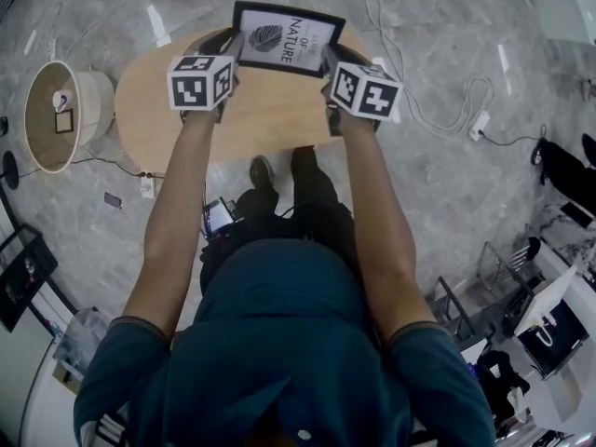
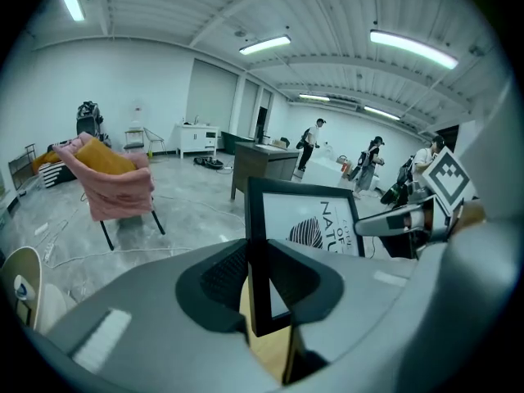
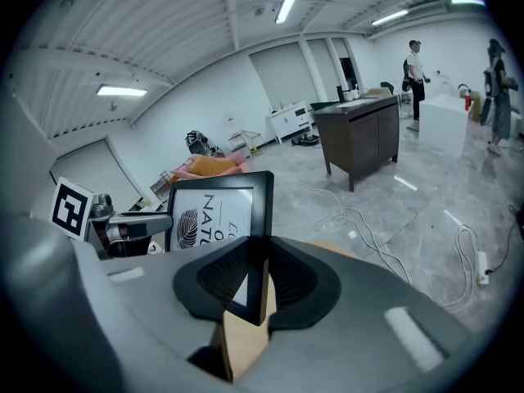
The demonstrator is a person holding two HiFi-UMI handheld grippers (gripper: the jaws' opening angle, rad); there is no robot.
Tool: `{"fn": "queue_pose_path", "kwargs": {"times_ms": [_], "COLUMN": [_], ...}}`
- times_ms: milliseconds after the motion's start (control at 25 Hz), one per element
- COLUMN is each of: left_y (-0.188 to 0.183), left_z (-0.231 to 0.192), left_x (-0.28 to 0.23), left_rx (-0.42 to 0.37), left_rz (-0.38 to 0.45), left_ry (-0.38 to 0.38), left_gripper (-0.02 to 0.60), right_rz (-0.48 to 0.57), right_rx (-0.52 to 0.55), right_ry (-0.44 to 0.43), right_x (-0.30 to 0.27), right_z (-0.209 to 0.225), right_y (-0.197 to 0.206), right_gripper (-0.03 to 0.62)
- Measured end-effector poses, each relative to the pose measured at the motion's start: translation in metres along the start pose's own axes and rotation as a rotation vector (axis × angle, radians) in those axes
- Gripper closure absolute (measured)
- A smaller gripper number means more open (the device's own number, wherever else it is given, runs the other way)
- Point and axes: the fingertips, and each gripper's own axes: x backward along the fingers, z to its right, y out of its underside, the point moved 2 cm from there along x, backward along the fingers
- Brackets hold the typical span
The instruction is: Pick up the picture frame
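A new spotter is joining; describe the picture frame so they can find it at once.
Start at the oval wooden table on the grey marble floor. At its far end the left hand-held gripper and right hand-held gripper clamp the side edges of the picture frame. It is the only black-rimmed rectangle there, its white print showing a leaf and the word NATURE.

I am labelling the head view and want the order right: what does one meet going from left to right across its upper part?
round white stand → left gripper → picture frame → right gripper → white plug on the floor
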Motion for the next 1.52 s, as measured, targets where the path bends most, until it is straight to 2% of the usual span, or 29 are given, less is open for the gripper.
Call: {"fn": "queue_pose_path", "kwargs": {"times_ms": [480,760,960,1200,1520], "left_y": [-0.098,-0.141,-0.159,-0.176,-0.188], "left_z": [0.011,0.009,0.012,0.026,0.041], "left_x": [0.116,0.194,0.250,0.310,0.361], "left_rx": [-0.050,-0.085,-0.109,-0.181,-0.235], "left_rz": [0.275,0.451,0.567,0.688,0.776], "left_ry": [0.001,-0.031,-0.027,-0.023,-0.025], "left_gripper": [0.511,0.511,0.508,0.506,0.506], "right_rz": [0.230,0.366,0.463,0.571,0.652], "right_rx": [0.153,0.278,0.367,0.453,0.503], "right_ry": [-0.049,-0.079,-0.102,-0.099,-0.097], "right_x": [0.096,0.148,0.191,0.241,0.287], "right_z": [-0.082,-0.144,-0.186,-0.223,-0.252], "right_y": [-0.092,-0.134,-0.152,-0.162,-0.163], "right_gripper": [0.510,0.510,0.510,0.511,0.511]}}
